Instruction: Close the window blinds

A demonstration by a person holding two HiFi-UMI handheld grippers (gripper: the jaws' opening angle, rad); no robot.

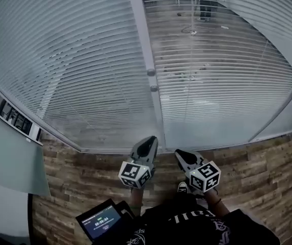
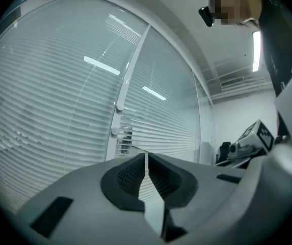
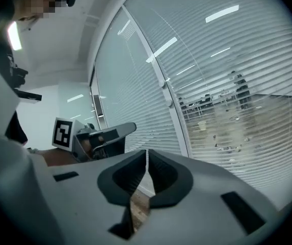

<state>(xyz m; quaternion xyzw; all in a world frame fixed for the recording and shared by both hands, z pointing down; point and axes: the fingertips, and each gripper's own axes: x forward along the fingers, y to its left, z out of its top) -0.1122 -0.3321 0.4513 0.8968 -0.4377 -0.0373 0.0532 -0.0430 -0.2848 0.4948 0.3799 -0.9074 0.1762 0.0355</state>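
Wood-plank floor [image 1: 74,182] underfoot, ending at a glass wall split by a pale upright frame [image 1: 144,45] with two round knobs [image 1: 151,72] on it. Behind the glass, window blinds [image 1: 69,60] across both panes: left of the frame, slats turned nearly flat and opaque; right of it, tilted apart enough to show a room beyond. Low in the head view, left gripper [image 1: 149,146] and right gripper [image 1: 183,157] side by side, apart from each other, both aimed toward the foot of the frame and clear of the glass. Jaws of each pressed together, with nothing between them. At lower left, beside the person's dark clothing, a small lit screen [image 1: 101,221].
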